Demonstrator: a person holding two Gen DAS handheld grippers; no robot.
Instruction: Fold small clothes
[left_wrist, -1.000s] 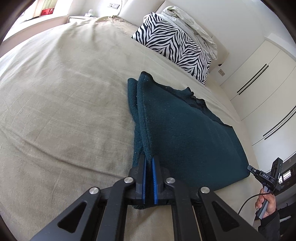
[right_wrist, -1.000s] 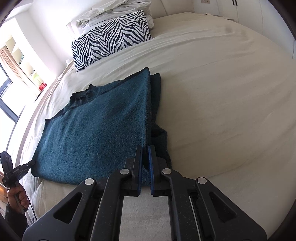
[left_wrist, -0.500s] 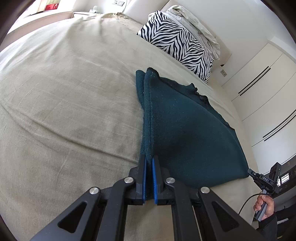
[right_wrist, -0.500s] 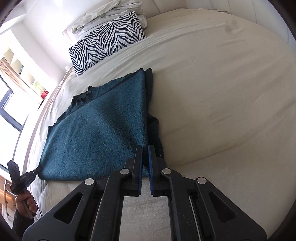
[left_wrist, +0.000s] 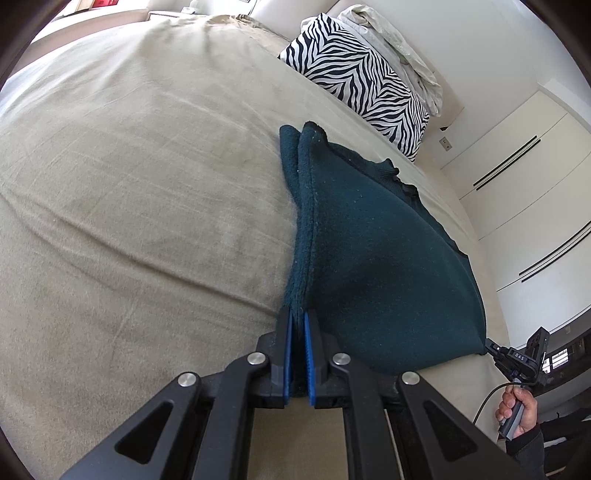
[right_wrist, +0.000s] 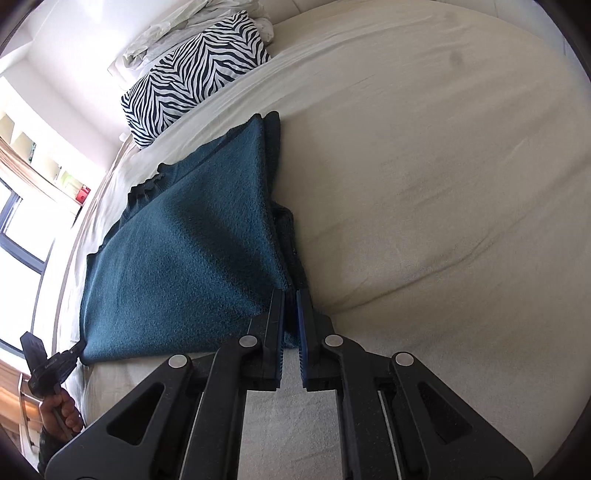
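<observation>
A dark teal knitted garment (left_wrist: 376, 254) lies folded on the beige bed (left_wrist: 140, 192), stretched taut between both grippers. My left gripper (left_wrist: 298, 314) is shut on its near left corner, blue pads pinching the doubled edge. In the right wrist view the same teal garment (right_wrist: 184, 251) spreads to the left, and my right gripper (right_wrist: 290, 295) is shut on its near right corner. Each gripper appears in the other's view: the right gripper (left_wrist: 491, 349) at the cloth's far corner, the left gripper (right_wrist: 79, 349) likewise, each on a handle held by a hand (left_wrist: 517, 413).
A zebra-print pillow (left_wrist: 365, 81) and crumpled white bedding (left_wrist: 402, 48) lie at the head of the bed. White wardrobe doors (left_wrist: 524, 177) stand beyond the bed's far side. A window and shelves (right_wrist: 37, 173) line the other side. Bare sheet (right_wrist: 424, 166) spreads around the garment.
Both grippers have lifted and pulled the near edge, so the garment is tauter and its near part stands off the bed. The right gripper rolled and sank a little.
</observation>
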